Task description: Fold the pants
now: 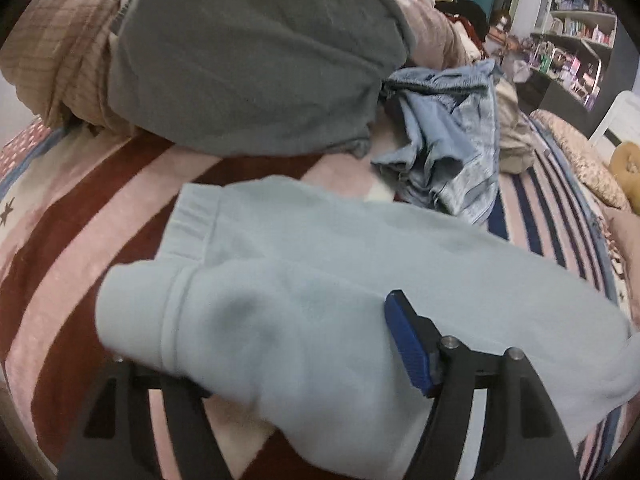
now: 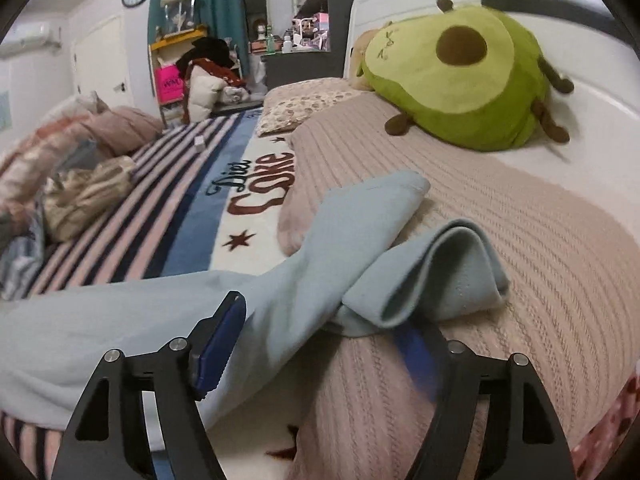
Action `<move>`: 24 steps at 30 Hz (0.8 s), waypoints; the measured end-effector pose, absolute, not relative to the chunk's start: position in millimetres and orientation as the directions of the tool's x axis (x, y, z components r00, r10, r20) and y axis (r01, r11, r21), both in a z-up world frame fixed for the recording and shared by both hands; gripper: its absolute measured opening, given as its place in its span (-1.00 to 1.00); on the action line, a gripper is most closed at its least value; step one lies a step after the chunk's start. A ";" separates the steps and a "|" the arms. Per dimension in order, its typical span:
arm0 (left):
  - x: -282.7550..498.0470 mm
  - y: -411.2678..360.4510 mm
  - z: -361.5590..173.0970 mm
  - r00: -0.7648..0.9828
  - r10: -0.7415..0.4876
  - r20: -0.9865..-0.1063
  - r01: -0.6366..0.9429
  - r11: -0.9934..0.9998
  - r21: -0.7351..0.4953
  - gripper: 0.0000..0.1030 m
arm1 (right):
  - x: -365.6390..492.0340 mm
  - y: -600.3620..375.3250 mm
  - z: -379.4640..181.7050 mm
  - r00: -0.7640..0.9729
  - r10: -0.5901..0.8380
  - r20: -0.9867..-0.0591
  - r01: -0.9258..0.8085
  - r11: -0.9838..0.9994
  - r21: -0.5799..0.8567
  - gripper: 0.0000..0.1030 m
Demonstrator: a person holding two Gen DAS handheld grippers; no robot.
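Light blue pants lie across the striped blanket on the bed. In the left wrist view the waistband end drapes over my left gripper; its left finger is hidden under the cloth, its right blue pad shows, and the jaws stand wide apart. In the right wrist view the pant legs stretch away, one cuff curled open. My right gripper is open with the leg fabric lying between its blue pads.
A grey garment and crumpled denim lie behind the pants. A green avocado plush rests by the white headboard. A beige knit blanket covers the right side. Striped clothes sit at left.
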State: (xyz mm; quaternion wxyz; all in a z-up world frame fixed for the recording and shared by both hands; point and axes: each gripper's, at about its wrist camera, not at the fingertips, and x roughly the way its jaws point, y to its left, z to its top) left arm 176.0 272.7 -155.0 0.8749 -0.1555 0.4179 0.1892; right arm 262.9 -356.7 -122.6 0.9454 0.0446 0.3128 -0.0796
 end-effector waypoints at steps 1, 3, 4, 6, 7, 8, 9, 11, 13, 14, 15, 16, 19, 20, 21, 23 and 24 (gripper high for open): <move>177.9 273.6 -157.0 0.577 0.202 -0.792 -0.464 0.878 -0.114 0.31 | 267.1 -353.5 -124.0 0.796 -0.134 -0.590 0.180 0.983 0.020 0.46; 179.7 277.0 -157.3 0.579 0.203 -0.790 -0.476 0.871 -0.124 0.31 | 274.9 -351.6 -125.0 0.798 -0.168 -0.579 0.201 0.980 -0.007 0.44; 181.0 278.9 -156.9 0.581 0.203 -0.788 -0.483 0.866 -0.132 0.31 | 279.3 -351.4 -124.9 0.798 -0.187 -0.573 0.218 0.976 -0.015 0.44; 185.5 281.4 -157.6 0.585 0.210 -0.784 -0.495 0.858 -0.139 0.31 | 287.0 -351.8 -124.3 0.798 -0.207 -0.566 0.247 0.969 -0.006 0.44; 188.2 280.8 -158.4 0.586 0.221 -0.780 -0.496 0.859 -0.129 0.30 | 291.4 -350.8 -124.2 0.797 -0.227 -0.559 0.260 0.965 -0.021 0.40; 190.4 280.1 -158.9 0.586 0.232 -0.777 -0.496 0.860 -0.117 0.24 | 295.8 -349.0 -124.8 0.793 -0.256 -0.553 0.272 0.961 -0.054 0.33; 192.0 279.4 -159.2 0.578 0.262 -0.773 -0.505 0.859 -0.086 -0.14 | 299.9 -347.4 -126.1 0.790 -0.281 -0.545 0.280 0.956 -0.088 0.01; 190.8 284.1 -157.8 0.574 0.286 -0.767 -0.517 0.853 -0.068 -0.70 | 306.5 -349.6 -130.3 0.788 -0.325 -0.524 0.299 0.945 -0.136 -0.69; 182.6 289.3 -152.2 0.598 0.273 -0.754 -0.523 0.846 -0.108 -0.85 | 304.8 -358.8 -129.6 0.798 -0.299 -0.524 0.302 0.950 -0.082 -0.87; 178.3 288.7 -148.3 0.609 0.287 -0.739 -0.527 0.843 -0.106 -0.85 | 300.3 -361.2 -125.6 0.810 -0.289 -0.510 0.300 0.952 -0.063 -0.89; 173.4 288.1 -143.4 0.619 0.306 -0.723 -0.533 0.840 -0.100 -0.86 | 295.9 -360.8 -122.2 0.819 -0.292 -0.493 0.301 0.951 -0.064 -0.89; 166.1 288.0 -136.0 0.629 0.329 -0.704 -0.544 0.834 -0.096 -0.87 | 289.6 -359.8 -117.6 0.830 -0.304 -0.467 0.306 0.949 -0.075 -0.90; 150.4 290.7 -120.6 0.653 0.344 -0.675 -0.550 0.827 -0.112 -0.87 | 271.6 -362.1 -103.0 0.852 -0.302 -0.428 0.302 0.951 -0.070 -0.91; 145.0 291.6 -115.7 0.658 0.344 -0.670 -0.551 0.826 -0.117 -0.87 | 264.6 -364.4 -97.2 0.857 -0.290 -0.425 0.295 0.954 -0.057 -0.91; 140.5 292.0 -111.9 0.660 0.353 -0.663 -0.554 0.825 -0.113 -0.87 | 259.0 -365.8 -93.1 0.862 -0.282 -0.422 0.289 0.956 -0.048 -0.92; 127.3 293.9 -101.9 0.658 0.386 -0.647 -0.569 0.817 -0.091 -0.87 | 246.2 -369.4 -85.3 0.868 -0.252 -0.428 0.269 0.963 -0.020 -0.93; 120.1 296.3 -97.5 0.659 0.393 -0.641 -0.576 0.812 -0.093 -0.87 | 238.2 -371.0 -81.6 0.869 -0.235 -0.436 0.258 0.966 -0.007 -0.94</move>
